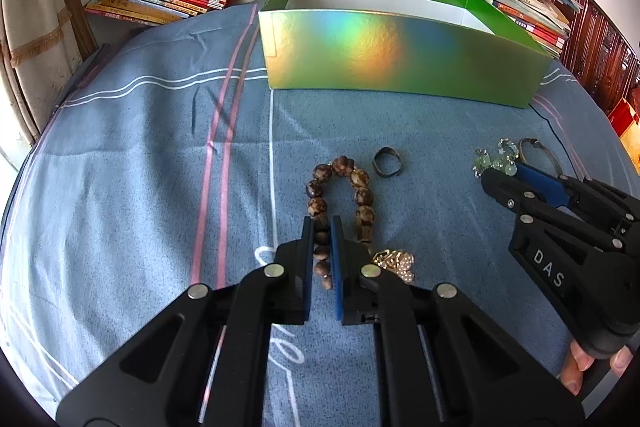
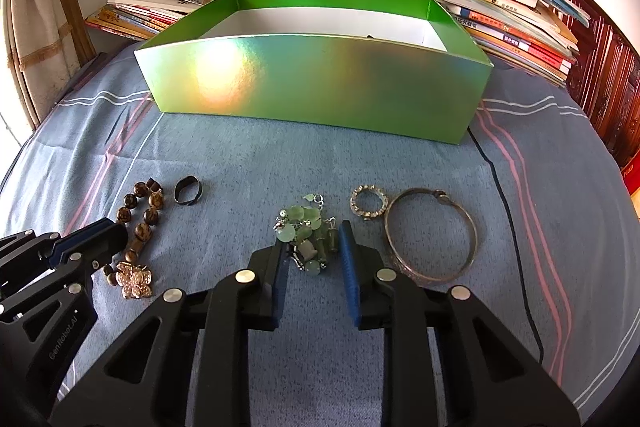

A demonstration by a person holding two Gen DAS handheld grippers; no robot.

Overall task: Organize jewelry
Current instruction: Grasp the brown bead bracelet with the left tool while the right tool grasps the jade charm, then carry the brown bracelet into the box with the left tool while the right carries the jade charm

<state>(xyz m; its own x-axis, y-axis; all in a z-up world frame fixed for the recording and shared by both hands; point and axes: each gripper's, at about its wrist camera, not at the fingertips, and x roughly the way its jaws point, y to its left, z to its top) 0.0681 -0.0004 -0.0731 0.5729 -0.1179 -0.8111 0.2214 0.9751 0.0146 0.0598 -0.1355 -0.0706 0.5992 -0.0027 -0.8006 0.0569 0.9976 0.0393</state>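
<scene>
Green box (image 2: pixel 320 87) stands beyond jewelry; book stacks (image 2: pixel 516 23) behind.

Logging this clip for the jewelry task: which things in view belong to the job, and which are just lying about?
Job:
bead bracelet
dark ring
gold brooch
green bead piece
crystal ring
bangle
green box
left hand-held gripper
right hand-held gripper

Lying about:
book stacks
bedsheet
curtain
</scene>
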